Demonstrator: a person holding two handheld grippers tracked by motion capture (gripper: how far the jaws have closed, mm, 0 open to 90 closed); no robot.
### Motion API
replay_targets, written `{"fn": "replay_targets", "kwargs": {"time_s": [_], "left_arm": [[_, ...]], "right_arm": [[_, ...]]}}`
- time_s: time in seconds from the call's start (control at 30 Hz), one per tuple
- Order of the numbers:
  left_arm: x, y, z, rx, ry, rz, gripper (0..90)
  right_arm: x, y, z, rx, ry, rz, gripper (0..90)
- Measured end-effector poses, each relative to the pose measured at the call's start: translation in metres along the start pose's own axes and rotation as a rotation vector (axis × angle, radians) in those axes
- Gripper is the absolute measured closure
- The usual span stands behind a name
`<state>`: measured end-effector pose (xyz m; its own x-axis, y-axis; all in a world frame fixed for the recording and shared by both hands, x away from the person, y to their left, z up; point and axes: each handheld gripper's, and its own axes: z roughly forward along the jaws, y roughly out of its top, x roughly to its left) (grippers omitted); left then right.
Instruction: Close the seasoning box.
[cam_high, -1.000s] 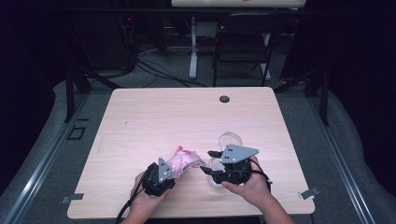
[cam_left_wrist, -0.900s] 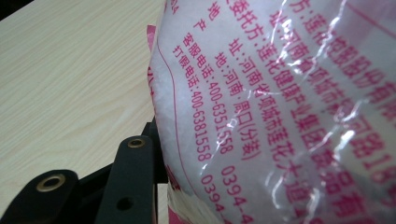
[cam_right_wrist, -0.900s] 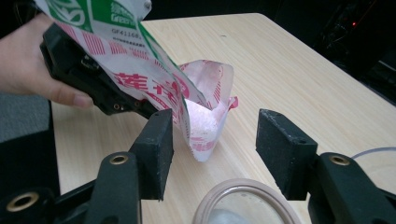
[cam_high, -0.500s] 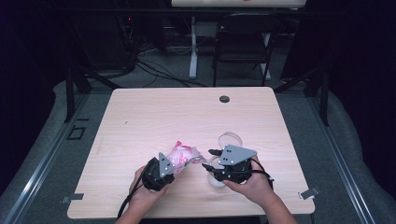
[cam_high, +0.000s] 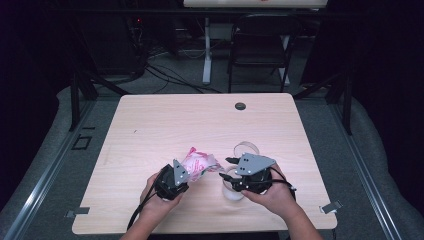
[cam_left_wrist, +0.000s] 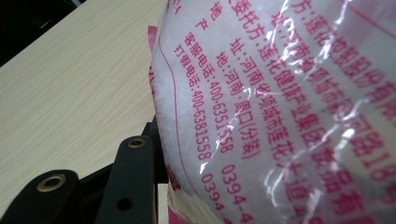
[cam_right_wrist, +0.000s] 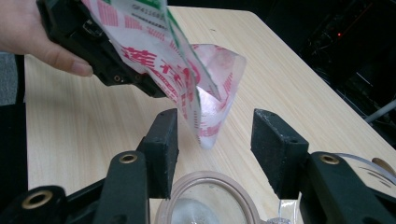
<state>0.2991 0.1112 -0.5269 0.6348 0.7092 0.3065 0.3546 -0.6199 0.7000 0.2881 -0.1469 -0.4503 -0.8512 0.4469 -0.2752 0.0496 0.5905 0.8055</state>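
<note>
I have the left gripper (cam_high: 186, 175) clamped on the pink-printed plastic bag (cam_high: 199, 163), which I hold tilted above the table (cam_high: 165, 120), its open mouth (cam_right_wrist: 219, 100) pointing toward my right hand. In the left gripper view the bag (cam_left_wrist: 280, 102) presses against the black jaw, white grains showing through the film. My right gripper (cam_right_wrist: 214, 140) stands with its jaws spread and the bag's lower corner hanging between them without touching either pad; those jaws have just been closing a little. Directly below them sits the clear jar (cam_right_wrist: 208, 203), its round rim open; in the high view the jar (cam_high: 233, 192) stands just under that gripper (cam_high: 229, 167). Compared with a second ago, the bag has lifted and swung closer to the jar. A clear round lid (cam_high: 246, 148) lies just beyond.
</note>
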Motion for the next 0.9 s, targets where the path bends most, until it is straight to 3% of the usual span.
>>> {"fn": "replay_targets", "kwargs": {"time_s": [0.37, 0.57, 0.9], "left_arm": [[0.001, 0.008, 0.0, -0.009, 0.05, 0.044, 59.4], [0.0, 0.015, -0.002, -0.005, 0.074, 0.094, 59.4], [-0.003, 0.022, -0.001, 0.003, 0.097, 0.153, 59.5]], "right_arm": [[0.0, -0.002, -0.003, 0.0, -0.023, -0.062, 52.8], [0.001, -0.001, -0.004, -0.004, -0.041, -0.101, 52.3], [0.002, 0.001, -0.008, -0.021, -0.047, -0.126, 52.2]]}}
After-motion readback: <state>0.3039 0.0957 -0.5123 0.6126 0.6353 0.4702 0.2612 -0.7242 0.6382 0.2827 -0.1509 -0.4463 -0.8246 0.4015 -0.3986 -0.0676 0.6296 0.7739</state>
